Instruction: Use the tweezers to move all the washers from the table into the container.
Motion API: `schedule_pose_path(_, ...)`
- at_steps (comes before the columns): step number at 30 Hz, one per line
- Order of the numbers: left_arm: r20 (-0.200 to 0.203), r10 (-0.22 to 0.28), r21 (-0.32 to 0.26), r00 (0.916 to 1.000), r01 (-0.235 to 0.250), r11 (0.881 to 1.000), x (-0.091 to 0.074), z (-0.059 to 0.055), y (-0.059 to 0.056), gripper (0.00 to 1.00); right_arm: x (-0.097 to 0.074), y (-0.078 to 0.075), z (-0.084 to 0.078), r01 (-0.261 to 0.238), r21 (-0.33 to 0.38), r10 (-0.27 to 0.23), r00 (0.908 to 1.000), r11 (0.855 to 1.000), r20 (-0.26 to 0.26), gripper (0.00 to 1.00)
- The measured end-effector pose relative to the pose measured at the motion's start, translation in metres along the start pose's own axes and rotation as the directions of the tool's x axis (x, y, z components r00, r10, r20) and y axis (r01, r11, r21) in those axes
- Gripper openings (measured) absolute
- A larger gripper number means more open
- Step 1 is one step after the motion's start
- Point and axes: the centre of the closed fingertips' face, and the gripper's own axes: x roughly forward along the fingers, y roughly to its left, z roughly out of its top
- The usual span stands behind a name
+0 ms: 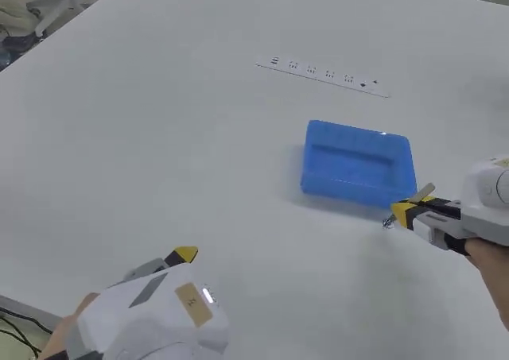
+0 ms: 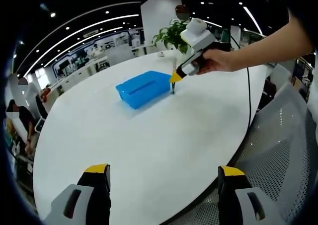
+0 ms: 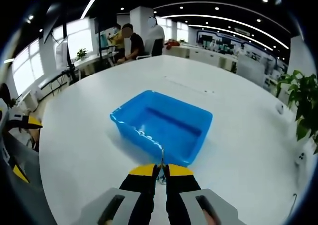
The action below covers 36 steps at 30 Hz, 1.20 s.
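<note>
Tweezers (image 3: 161,158) are pinched in my closed right tool (image 3: 160,169), tips down just beside the blue container (image 3: 134,130) on the tabletop (image 1: 159,153), while my left tool (image 2: 164,170) hangs open, well apart.

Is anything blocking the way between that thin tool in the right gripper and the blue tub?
Nothing visible does. The tweezers, clamped in the right gripper, point at the near wall of the blue tub, close to it; only that wall has to be cleared.
</note>
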Motion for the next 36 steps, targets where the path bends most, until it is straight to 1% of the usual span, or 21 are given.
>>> schedule_pose_path(8, -0.004, -0.001, 0.003, 1.0, 0.001, 1.0, 0.0, -0.001, 0.0, 0.91, 0.001, -0.001, 0.001, -0.003, 0.009, 0.003, 1.0, 1.0, 0.005, 0.03)
schedule_pose_path(11, -0.007, 0.0, 0.002, 1.0, 0.0, 1.0, 0.0, -0.001, 0.0, 0.91, 0.0, 0.002, 0.0, -0.007, -0.005, 0.007, 1.0, 1.0, 0.001, 0.03)
schedule_pose_path(13, -0.006, 0.001, 0.003, 1.0, -0.001, 1.0, 0.0, -0.001, 0.0, 0.91, -0.001, 0.003, -0.001, -0.002, -0.031, 0.001, 1.0, 1.0, -0.003, 0.03)
schedule_pose_path(19, -0.003, 0.002, 0.008, 1.0, -0.002, 1.0, 0.0, 0.0, 0.0, 0.91, -0.001, 0.001, -0.001, 0.0, -0.024, -0.001, 0.9999, 1.0, -0.012, 0.02)
schedule_pose_path(28, -0.002, 0.004, 0.005, 1.0, -0.004, 1.0, -0.001, 0.0, 0.0, 0.91, -0.015, 0.007, 0.014, 0.003, -0.016, -0.002, 0.9998, 1.0, 0.021, 0.02)
schedule_pose_path(30, 0.007, 0.005, 0.005, 1.0, -0.005, 1.0, -0.001, 0.002, 0.0, 0.91, -0.019, 0.011, 0.018, -0.005, -0.006, 0.005, 0.9994, 1.0, 0.034, 0.02)
schedule_pose_path(34, 0.034, -0.004, -0.014, 0.9994, 0.004, 1.0, -0.004, 0.007, 0.0, 0.91, -0.026, 0.016, 0.024, -0.008, -0.012, 0.009, 0.9987, 1.0, 0.05, 0.02)
schedule_pose_path(36, 0.041, -0.006, -0.016, 0.9991, 0.007, 1.0, -0.005, 0.008, -0.001, 0.91, -0.029, 0.017, 0.028, -0.004, -0.02, 0.005, 0.9985, 1.0, 0.055, 0.02)
